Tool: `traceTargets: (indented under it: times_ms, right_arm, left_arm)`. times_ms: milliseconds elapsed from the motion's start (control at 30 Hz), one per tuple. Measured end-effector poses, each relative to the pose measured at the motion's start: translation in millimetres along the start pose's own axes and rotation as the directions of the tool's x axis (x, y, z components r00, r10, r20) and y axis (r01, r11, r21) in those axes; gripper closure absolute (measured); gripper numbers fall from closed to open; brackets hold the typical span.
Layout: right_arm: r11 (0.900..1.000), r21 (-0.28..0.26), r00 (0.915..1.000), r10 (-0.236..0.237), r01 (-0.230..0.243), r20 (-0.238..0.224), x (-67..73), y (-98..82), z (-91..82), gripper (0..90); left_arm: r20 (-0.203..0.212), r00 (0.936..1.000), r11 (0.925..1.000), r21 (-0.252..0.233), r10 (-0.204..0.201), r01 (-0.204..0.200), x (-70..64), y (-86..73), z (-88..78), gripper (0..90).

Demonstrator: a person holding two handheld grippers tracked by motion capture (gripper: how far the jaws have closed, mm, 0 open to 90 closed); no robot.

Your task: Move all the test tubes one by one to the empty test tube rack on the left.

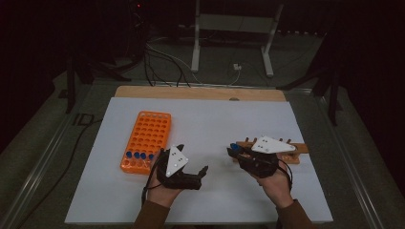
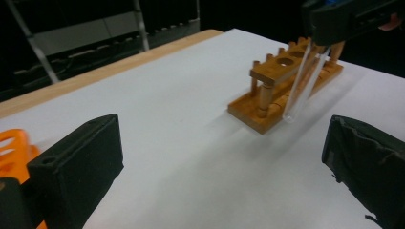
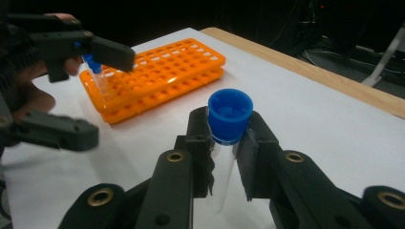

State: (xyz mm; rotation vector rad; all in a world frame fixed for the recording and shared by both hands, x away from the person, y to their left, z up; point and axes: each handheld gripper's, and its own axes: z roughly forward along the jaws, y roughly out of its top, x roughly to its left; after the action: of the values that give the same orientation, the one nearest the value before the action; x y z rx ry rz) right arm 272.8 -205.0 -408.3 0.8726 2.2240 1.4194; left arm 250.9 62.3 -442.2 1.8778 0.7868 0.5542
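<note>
- High view: on the white table [image 1: 210,200] an orange rack [image 1: 145,141] lies at the left, with a few blue-capped tubes along its near edge, and a wooden rack [image 1: 272,151] lies at the right. The left gripper [image 1: 203,172] hangs between the two, jaws standing apart with nothing between them. The right gripper [image 1: 232,151] sits at the near-left end of the wooden rack; a spot of blue shows at its tip, but the grip itself is too small to read from here.
- Left gripper view: its two black jaws stand wide at the bottom corners, bare table between them. Ahead, the wooden rack [image 2: 286,90] shows its drilled top board on turned posts over a base board. The right gripper enters at the top right, holding a clear tube [image 2: 303,86] slanted, its lower end just in front of the rack's near side and close to the table. This is what the overhead camera cannot give: the tube is outside the holes, not seated. The slant probably comes from carrying it by its neck.
- Right gripper view: here the grip is plain. The jaws are pressed onto the tube [image 3: 223,167] just under its blue cap [image 3: 230,112], the glass hanging down between them; holding it high leaves the body free to go into a hole, I judge. Beyond, the orange rack [image 3: 162,76] lies with one capped tube standing at its near end, and the left gripper [image 3: 86,93] shows spread and empty in front of it.
</note>
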Motion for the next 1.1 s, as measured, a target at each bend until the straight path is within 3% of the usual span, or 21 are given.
traceTargets:
  times_ms: [567,767,900,967,1100]
  right_arm:
    - [1.0,0.012,0.9994,-0.007,0.007,-0.034,7.2,-1.4,5.4,76.8]
    - [1.0,0.013,0.9989,-0.005,0.005,-0.046,9.4,-1.5,6.4,76.8]
    - [1.0,0.013,0.9986,-0.006,0.006,-0.053,10.0,-1.4,6.5,76.8]
    - [1.0,0.012,0.9984,-0.003,0.003,-0.057,10.2,-1.6,6.5,76.8]
    - [1.0,0.013,0.9978,0.002,-0.001,-0.067,10.3,-2.0,6.8,76.8]
  left_arm:
    - [0.068,0.9976,0.9995,0.029,-0.017,0.015,-18.4,2.0,32.3,1.2]
    - [0.082,0.9964,0.9994,0.03,-0.021,0.019,-26.4,5.0,41.1,6.1]
    - [0.091,0.9956,0.9997,0.017,-0.019,0.018,-33.3,7.6,45.8,20.3]
    - [0.104,0.9945,0.9999,0.009,-0.016,0.015,-35.9,8.8,47.3,34.3]
    - [0.145,0.9894,1.0,0.003,-0.01,0.009,-38.2,10.7,50.1,53.5]
